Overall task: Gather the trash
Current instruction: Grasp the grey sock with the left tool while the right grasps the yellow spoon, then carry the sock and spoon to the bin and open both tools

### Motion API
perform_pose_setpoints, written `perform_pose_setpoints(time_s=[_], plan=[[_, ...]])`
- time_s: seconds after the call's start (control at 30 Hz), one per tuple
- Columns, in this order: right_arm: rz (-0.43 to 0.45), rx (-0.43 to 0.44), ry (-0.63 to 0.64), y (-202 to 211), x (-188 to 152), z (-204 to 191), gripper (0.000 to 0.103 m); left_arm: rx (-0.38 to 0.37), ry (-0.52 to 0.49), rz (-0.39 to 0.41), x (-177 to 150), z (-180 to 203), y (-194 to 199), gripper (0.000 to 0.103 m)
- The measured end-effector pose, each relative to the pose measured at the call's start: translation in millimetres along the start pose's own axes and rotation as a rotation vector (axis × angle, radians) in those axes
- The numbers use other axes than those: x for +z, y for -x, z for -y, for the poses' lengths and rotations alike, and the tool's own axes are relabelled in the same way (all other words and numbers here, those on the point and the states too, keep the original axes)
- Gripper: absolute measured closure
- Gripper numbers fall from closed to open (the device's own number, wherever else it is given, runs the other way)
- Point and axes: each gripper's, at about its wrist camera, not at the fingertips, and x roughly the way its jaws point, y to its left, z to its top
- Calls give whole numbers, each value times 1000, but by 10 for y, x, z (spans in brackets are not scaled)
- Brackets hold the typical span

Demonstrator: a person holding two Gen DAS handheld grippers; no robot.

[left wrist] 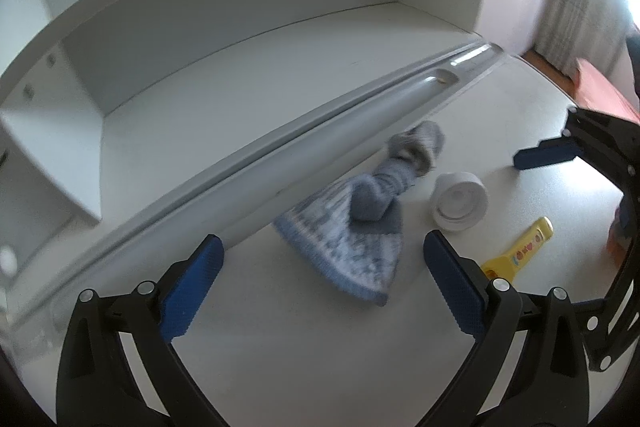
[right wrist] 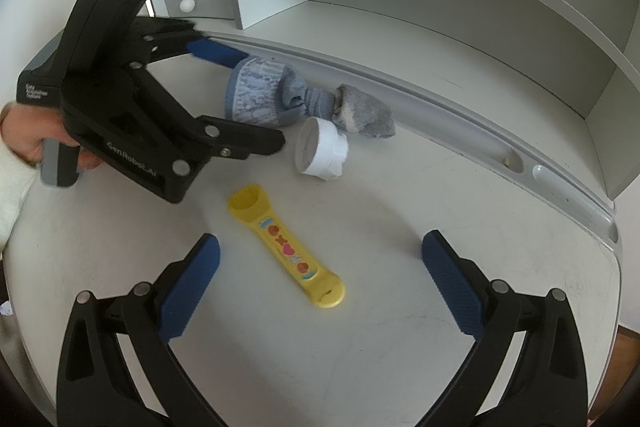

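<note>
white desk (right wrist: 360, 347) holds sock (right wrist: 280, 95), cup (right wrist: 320, 151); both grippers gape

Right claw (right wrist: 320, 283) gapes over yellow tube (right wrist: 286, 247) (perhaps toothpaste).

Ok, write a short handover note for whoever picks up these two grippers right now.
Left gripper: open, empty, over the knotted blue sock.
Right gripper: open, empty, over the yellow tube.
On the desk: the sock lies against the grey groove; the white cap lies on its side beside it; the tube lies apart, nearer the front.
Done: nothing picked up yet. No bin in view.
Left: all three items.
</note>
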Motion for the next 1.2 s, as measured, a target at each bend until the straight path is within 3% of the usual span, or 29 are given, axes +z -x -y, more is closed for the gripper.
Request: perform_pose_setpoints(time_s=[0.1,0.13,0.17,0.23,0.27,0.3,0.47,0.9,1.07,1.2], plan=[[0,25,39,-19,25,-34,6,-3,-58,-18,77,59,-19,12],[-7,27,39,-27,42,-32,6,-29,-70,-22,99,71,-18,28],[-12,29,36,-29,53,-34,10,-63,-69,-21,120,74,-7,38],[-32,32,30,13,92,-62,32,-69,-76,-25,148,99,20,82],[-37,35,32,39,106,-86,63,-78,-68,-29,148,113,34,91],[-49,53,22,66,116,-102,89,-81,-58,-24,141,124,49,91],[-56,8,2,122,38,-184,90,-55,-5,21,25,193,272,93],[36,-78,-131,639,-309,-129,90,37,79,101,-238,120,1020,93],[35,-89,-163,756,-573,-120,90,15,66,106,-328,328,1138,93],[118,-111,-270,1270,-934,54,90,-56,9,145,-293,760,1299,93]])
